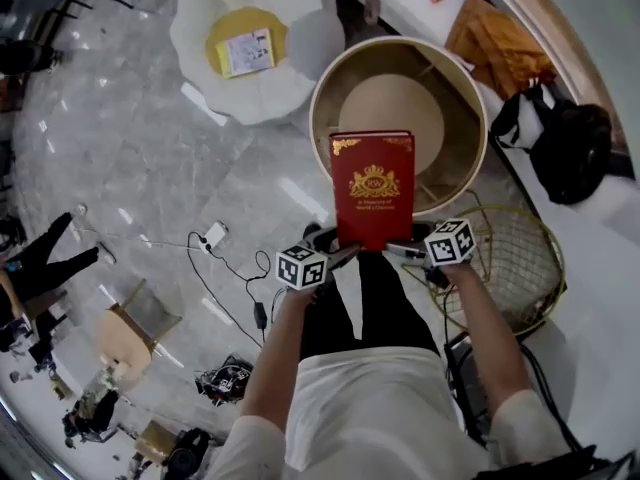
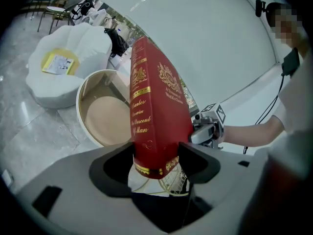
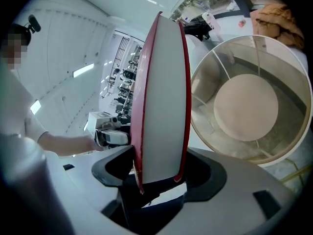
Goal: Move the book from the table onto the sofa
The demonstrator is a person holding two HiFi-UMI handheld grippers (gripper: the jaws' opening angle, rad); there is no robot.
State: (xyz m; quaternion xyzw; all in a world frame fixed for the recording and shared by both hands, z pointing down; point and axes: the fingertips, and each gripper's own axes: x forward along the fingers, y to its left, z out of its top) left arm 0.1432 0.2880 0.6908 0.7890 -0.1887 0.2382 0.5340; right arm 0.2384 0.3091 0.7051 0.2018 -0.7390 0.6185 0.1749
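A thick red book [image 1: 372, 190] with gold print is held up in the air, upright, over the near rim of the round table [image 1: 470, 88]. My left gripper [image 1: 345, 253] grips its lower left corner and my right gripper [image 1: 400, 250] its lower right corner. In the left gripper view the book's spine [image 2: 156, 111] sits between the jaws of the left gripper [image 2: 156, 163]. In the right gripper view the white page edge [image 3: 164, 106] fills the right gripper [image 3: 159, 170]. The white flower-shaped sofa [image 1: 200, 18] lies beyond, at the upper left.
A yellow cushion [image 1: 245, 28] with a booklet [image 1: 246, 52] lies on the sofa. A wire basket [image 1: 520, 258] stands at my right, a black bag [image 1: 560, 143] and orange cloth [image 1: 500, 43] beyond it. Cables [image 1: 215, 238] trail over the marble floor at left.
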